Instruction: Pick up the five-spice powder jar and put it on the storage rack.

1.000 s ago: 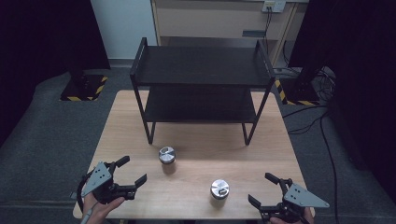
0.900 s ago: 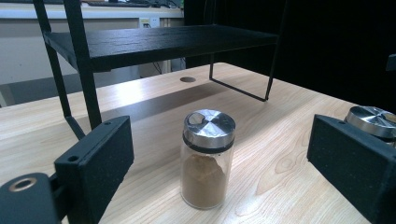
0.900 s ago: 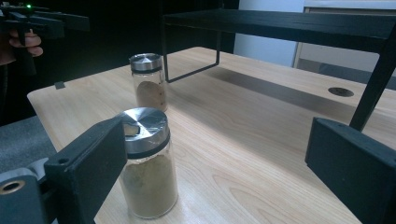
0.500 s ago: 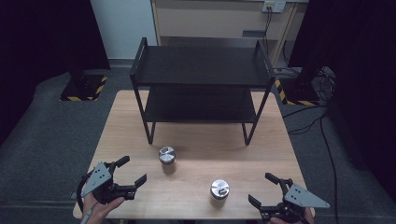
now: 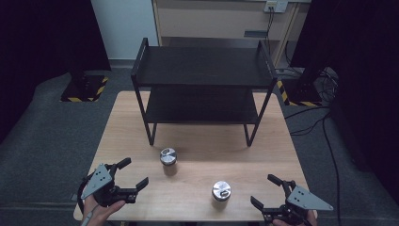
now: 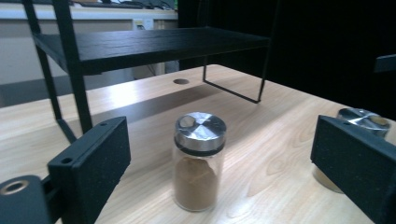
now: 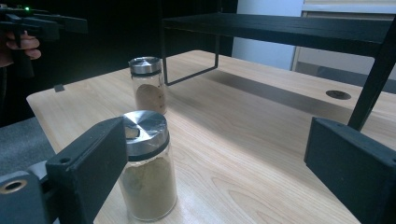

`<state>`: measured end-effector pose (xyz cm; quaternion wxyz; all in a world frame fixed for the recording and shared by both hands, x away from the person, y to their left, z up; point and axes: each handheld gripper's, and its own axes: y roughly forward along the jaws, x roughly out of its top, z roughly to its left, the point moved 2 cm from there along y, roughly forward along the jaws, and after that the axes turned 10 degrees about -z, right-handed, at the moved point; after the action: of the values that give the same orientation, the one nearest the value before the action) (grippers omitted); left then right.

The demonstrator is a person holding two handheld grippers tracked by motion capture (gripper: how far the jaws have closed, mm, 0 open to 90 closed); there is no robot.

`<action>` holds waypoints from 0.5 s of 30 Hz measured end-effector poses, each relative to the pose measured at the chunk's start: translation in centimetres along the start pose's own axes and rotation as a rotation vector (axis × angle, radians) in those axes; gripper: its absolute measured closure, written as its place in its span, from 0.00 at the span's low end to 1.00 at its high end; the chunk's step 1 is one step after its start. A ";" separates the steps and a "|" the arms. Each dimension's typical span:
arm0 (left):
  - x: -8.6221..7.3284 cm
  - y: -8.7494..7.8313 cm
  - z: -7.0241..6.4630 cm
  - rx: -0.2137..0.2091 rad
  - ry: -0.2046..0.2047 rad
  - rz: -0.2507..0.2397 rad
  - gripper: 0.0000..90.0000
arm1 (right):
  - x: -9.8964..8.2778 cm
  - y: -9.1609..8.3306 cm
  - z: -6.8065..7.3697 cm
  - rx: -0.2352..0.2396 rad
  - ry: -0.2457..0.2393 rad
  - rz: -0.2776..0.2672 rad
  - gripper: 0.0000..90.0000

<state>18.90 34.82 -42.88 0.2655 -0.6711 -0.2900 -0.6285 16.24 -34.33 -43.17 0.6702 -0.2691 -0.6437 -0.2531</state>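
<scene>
Overhead, both claws (image 5: pixel 128 176) (image 5: pixel 268 190) gape empty, closer views reveal brown powder in jars (image 6: pixel 198 161) (image 7: pixel 145 170).

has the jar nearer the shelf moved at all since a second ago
No. The jar sits at the same spot before the shelf's left front leg, with both grippers apart from it.

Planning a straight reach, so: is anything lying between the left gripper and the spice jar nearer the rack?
No. In the high view, only bare wooden table separates the left gripper from that spice jar; the left gripper view agrees.
</scene>
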 end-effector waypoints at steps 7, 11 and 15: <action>0.8 0.5 0.0 -0.013 0.006 0.021 0.00 | -0.1 -0.1 0.0 0.001 0.003 -0.008 0.07; 1.9 1.2 0.1 -0.020 0.007 0.064 0.00 | -0.1 -0.2 -0.1 0.003 0.005 -0.010 0.07; 3.4 1.9 0.4 -0.032 0.020 0.115 0.00 | -0.1 -0.3 -0.1 0.005 0.002 -0.015 0.07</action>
<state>20.64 33.98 -39.50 0.2935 -0.6846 -0.2381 -0.6233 16.12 -34.58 -43.26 0.6698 -0.2623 -0.6456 -0.2566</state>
